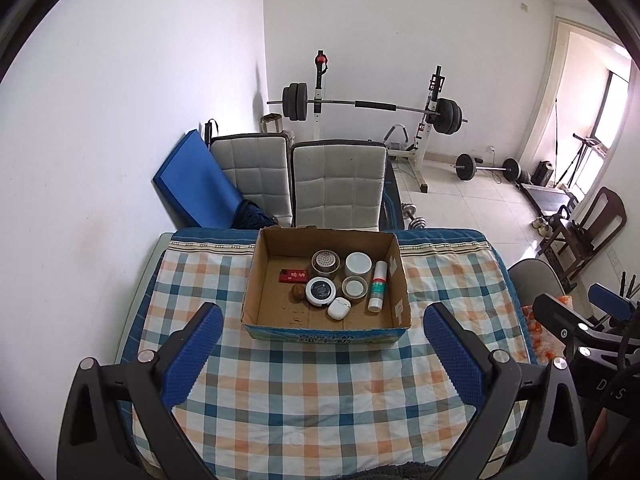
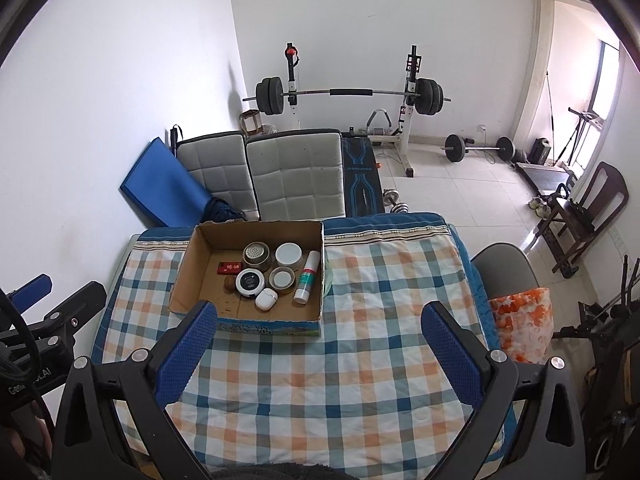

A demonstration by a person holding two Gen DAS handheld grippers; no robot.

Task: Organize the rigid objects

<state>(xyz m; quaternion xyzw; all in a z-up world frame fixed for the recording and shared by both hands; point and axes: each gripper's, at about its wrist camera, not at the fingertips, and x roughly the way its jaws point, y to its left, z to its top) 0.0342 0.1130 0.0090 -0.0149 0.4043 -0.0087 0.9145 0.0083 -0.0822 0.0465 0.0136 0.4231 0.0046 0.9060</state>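
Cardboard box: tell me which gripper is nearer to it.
Left. The left gripper points straight at the box, its fingers flanking the near wall. The right gripper sits further right, box off its left finger.

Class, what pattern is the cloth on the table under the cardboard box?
The cloth is checked: blue, orange and white squares. Right wrist view shows it best.

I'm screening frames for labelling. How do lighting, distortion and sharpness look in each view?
Left wrist: bright daylight from the window, washed out there; fisheye bends the table edges; box sharp. Right wrist: same window glare, black corner vignette, no blur.
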